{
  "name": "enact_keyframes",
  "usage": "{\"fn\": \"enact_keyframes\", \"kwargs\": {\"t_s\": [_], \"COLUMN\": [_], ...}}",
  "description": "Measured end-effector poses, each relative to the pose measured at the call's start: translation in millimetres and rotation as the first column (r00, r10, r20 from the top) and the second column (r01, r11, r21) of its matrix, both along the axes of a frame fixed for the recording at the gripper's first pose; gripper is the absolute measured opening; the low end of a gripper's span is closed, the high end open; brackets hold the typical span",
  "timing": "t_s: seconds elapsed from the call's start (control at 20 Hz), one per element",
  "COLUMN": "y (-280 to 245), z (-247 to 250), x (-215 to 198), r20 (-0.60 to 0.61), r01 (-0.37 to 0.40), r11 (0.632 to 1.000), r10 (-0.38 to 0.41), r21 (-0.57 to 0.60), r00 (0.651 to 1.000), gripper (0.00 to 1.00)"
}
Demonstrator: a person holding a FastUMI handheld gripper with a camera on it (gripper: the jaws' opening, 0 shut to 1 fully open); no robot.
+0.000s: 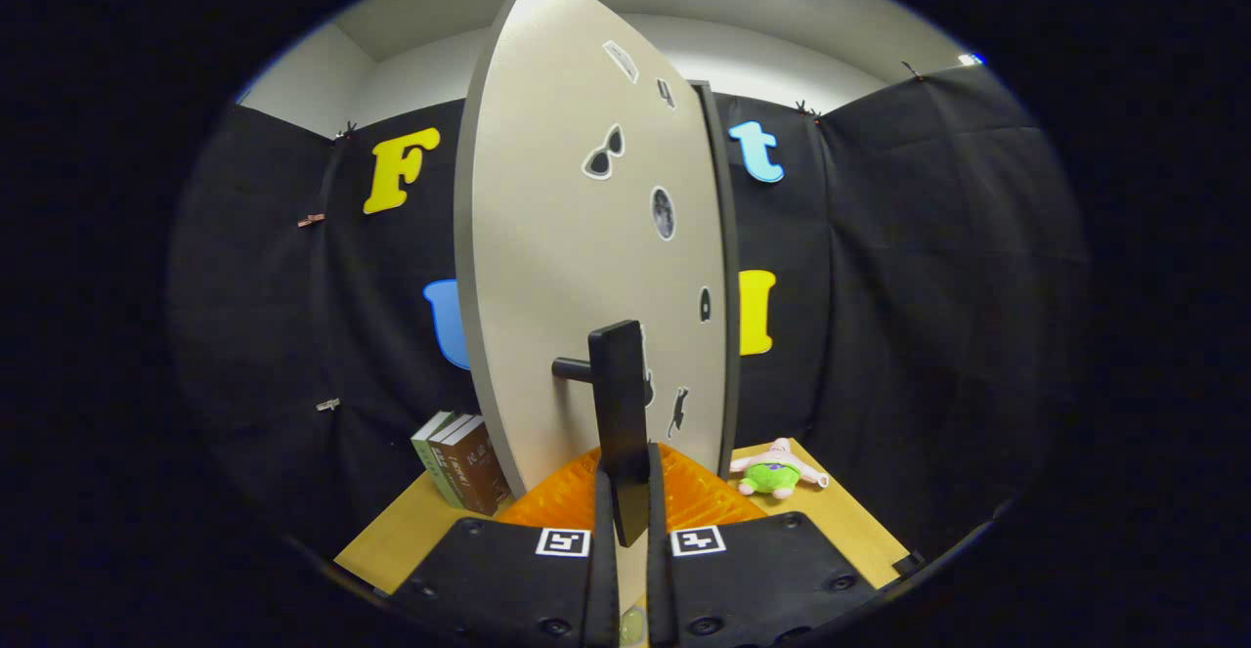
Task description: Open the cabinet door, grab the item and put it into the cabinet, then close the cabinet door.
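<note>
The cabinet door (577, 267), pale grey with several small stickers, stands swung out right ahead of me, seen at an angle. Its black bar handle (620, 404) runs upright on a short peg. My gripper (625, 492) is shut on the lower part of that handle, both fingers pressing its sides. To the right of the door, on the wooden table (841, 521), lies a small plush toy (777, 472) in pink and green. The cabinet's inside is hidden behind the door.
Several books (459, 472) stand upright on the table left of the door. An orange ribbed mat (557, 501) lies under the door just ahead of the fingers. Black cloth walls close in the booth all round.
</note>
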State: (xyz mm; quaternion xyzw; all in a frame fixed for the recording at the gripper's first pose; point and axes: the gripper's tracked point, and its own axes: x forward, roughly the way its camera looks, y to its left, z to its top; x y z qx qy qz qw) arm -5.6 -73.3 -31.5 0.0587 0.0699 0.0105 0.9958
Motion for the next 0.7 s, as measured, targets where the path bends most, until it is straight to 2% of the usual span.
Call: {"fn": "enact_keyframes", "kwargs": {"t_s": [0.4, 0.45, 0.7], "y": [-76.4, -84.4, -113.8], "z": [-7.7, -8.6, -10.9], "x": [-2.8, -3.4, -13.7], "r20": [-0.024, -0.016, -0.017], "r01": [0.144, 0.162, 0.157], "r11": [0.989, 0.987, 0.988], "r10": [-0.145, -0.162, -0.156], "r21": [-0.012, -0.016, 0.009], "r00": [0.989, 0.987, 0.988], "gripper": [0.14, 0.10, 0.09]}}
